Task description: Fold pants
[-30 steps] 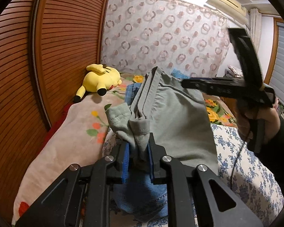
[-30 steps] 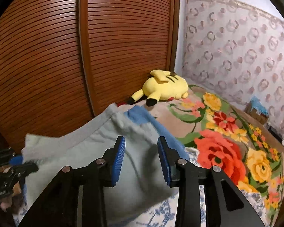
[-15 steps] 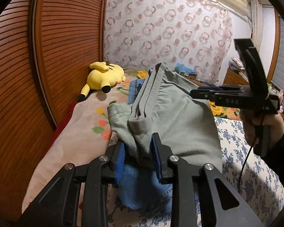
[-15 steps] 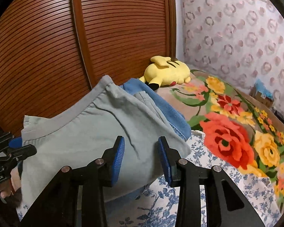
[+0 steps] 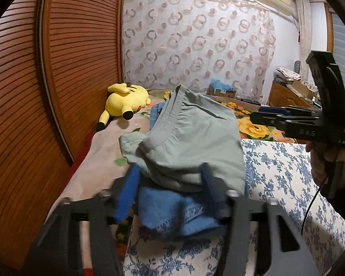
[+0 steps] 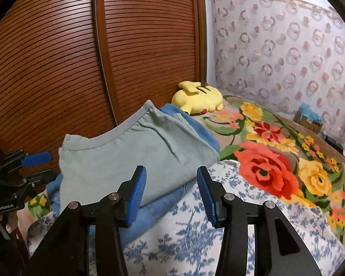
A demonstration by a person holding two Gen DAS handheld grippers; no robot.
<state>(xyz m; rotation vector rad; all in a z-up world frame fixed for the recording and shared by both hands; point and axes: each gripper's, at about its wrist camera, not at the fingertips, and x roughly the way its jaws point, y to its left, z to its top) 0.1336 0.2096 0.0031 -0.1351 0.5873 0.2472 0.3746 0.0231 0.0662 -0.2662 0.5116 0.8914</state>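
Grey-green pants folded atop blue jeans, left gripper fingers just opening off them, right gripper fingers parted, empty

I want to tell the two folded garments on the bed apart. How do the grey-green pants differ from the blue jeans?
The grey-green pants lie on top; the blue jeans lie underneath, showing mostly at the edges. The grey-green pants look thin and smooth, with a plain waistband, while the blue jeans look like thicker denim with visible stitching. Both are folded and stacked on the bed.
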